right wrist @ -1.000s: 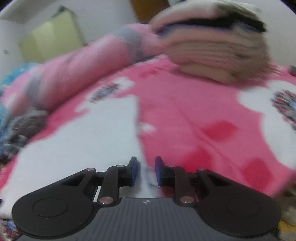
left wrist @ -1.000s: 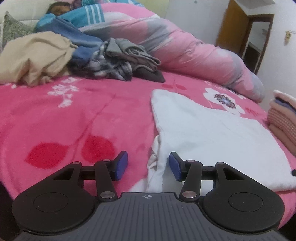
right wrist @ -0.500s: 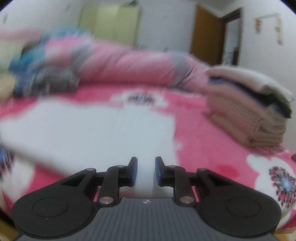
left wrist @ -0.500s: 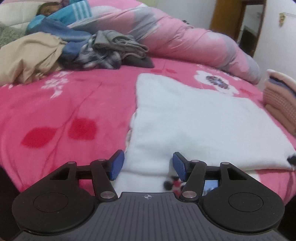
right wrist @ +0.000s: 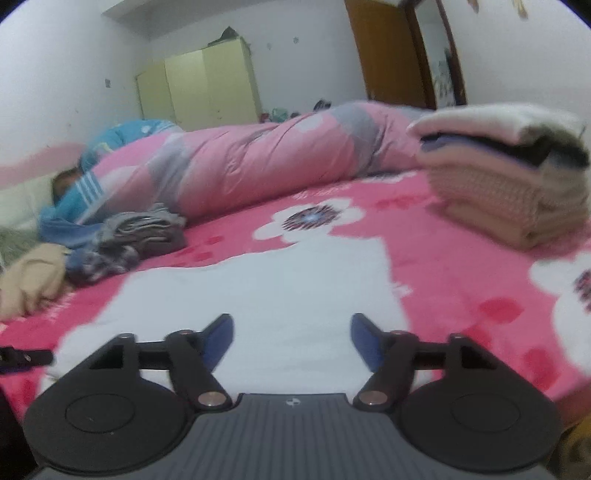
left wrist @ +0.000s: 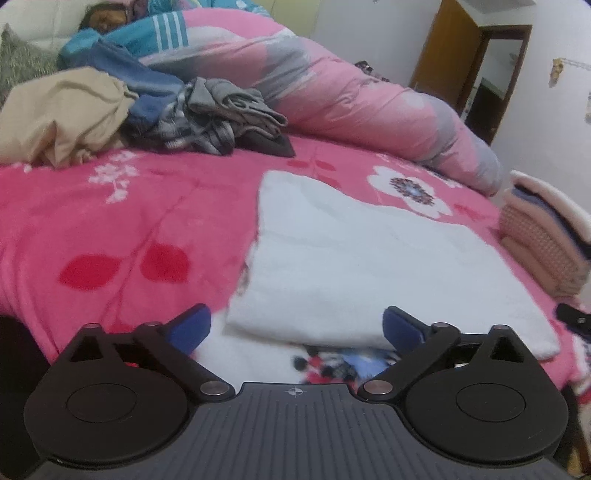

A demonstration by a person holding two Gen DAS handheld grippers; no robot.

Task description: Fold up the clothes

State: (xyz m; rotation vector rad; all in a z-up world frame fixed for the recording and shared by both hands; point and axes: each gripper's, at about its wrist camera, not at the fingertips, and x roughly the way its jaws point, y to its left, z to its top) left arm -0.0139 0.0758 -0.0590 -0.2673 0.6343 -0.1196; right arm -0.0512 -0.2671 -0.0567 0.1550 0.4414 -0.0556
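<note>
Pink floral blanket (left wrist: 110, 221) covered the bed you worked over, with a rolled pink quilt (left wrist: 369, 103) lying along its far edge. Your white garment (left wrist: 369, 258) lay folded flat on the blanket near the bed's near edge, its doubled hem just ahead of your left gripper (left wrist: 297, 325), whose jaws stood wide apart and held nothing. A patterned bit of cloth showed under that hem, too blurred to tell more. Your right gripper (right wrist: 291, 332) hovered over the same white garment (right wrist: 258, 295), jaws likewise spread and empty. A stack of folded clothes (right wrist: 509, 184) sat at the bed's right edge, well apart from the garment. Unfolded clothes (left wrist: 207, 114) and a beige piece (left wrist: 62, 110) were heaped toward the far left corner, beside a person (left wrist: 107, 22) lying under the bedding.
</note>
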